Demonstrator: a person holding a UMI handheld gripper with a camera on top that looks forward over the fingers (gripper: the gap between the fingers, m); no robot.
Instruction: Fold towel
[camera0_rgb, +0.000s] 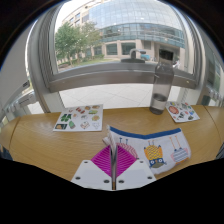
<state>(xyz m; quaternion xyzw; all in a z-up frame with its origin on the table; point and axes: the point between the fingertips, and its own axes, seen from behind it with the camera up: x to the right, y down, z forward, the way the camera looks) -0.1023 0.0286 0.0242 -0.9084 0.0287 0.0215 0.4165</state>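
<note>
Wooden counter (45, 145) by window. Tool (114, 167) closed, pinching towel (150, 148) edge. Towel light, limp, drapes freely; grip at corner for fold.

Gripper (113, 163) — white finger bodies, magenta pads (103, 160) on the inner faces.

Towel (150, 147) at 1 o'clock from the fingers — white ground, blue border along its far edge, a yellow-and-dark cartoon figure printed near the middle.

Table (60, 150) — warm light-brown wood tone, plain.

Sheet (80, 118) at 11 o'clock — white with scattered multicoloured pictures: green, red, dark.

Second sheet (183, 111) at 2 o'clock — white, small coloured pictures.

Cylindrical container (160, 88) at 1 o'clock, beyond the towel — grey, dark lid.
</note>
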